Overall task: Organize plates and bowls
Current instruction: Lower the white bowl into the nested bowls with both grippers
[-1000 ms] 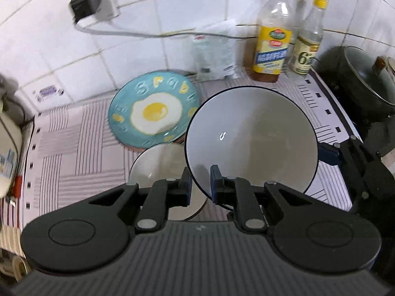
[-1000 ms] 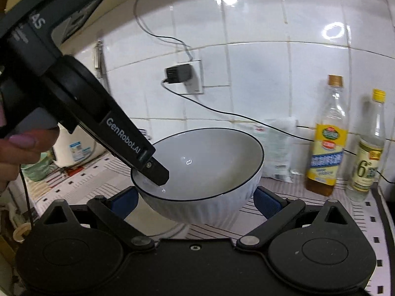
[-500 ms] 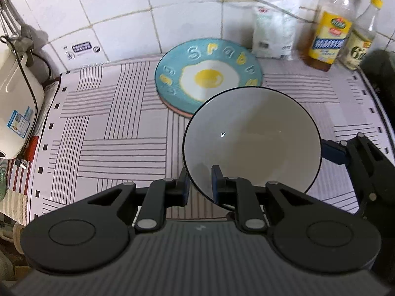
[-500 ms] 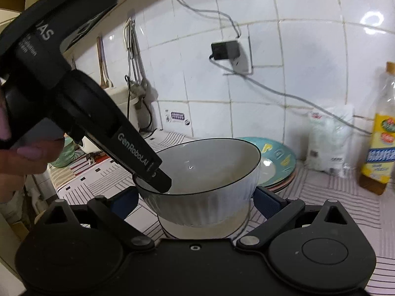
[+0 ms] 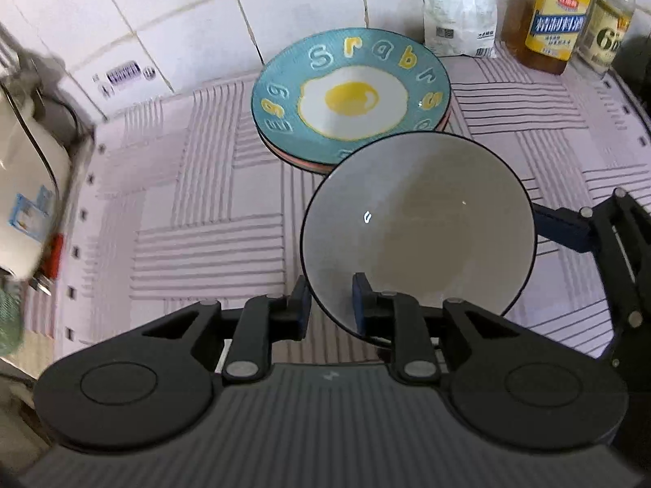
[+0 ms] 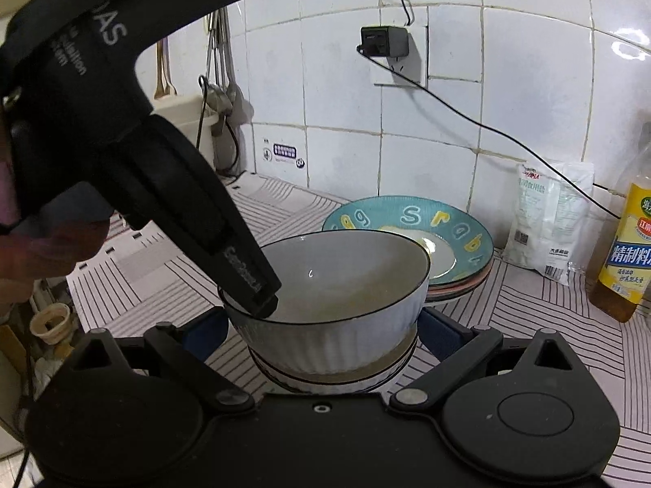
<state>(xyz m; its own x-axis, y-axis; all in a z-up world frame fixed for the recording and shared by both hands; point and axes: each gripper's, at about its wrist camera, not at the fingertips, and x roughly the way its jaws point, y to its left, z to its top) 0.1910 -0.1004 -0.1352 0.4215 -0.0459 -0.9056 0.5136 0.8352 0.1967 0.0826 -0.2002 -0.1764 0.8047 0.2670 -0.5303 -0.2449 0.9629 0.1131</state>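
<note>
Now, here is how your counter looks.
Bowl: the white ribbed bowl [image 6: 341,325] with the dark rim sits nested in a second bowl [image 6: 325,380] on the striped mat [image 5: 203,244], just in front of the plates.
Left gripper [image 5: 328,305]: your fingers straddle the near rim, one pad inside [image 5: 362,299] and one outside; the jaws are opening, and a sliver of gap shows at the rim, so the clamp looks to be off.
Right gripper [image 6: 321,331]: your fingers stand wide apart on either side of the bowl, the blue pads [image 6: 441,331] close to its wall; contact is not visible, so call it apart.
Plates: the teal fried-egg plate [image 5: 352,95] tops a small stack by the tiled wall, with pinkish rims showing under it.
Behind: a white packet [image 5: 459,8] and two bottles [image 5: 555,16] stand along the wall, well clear of your bowl.
Hand: part of your hand [image 6: 44,244] shows on the left gripper's handle.
</note>
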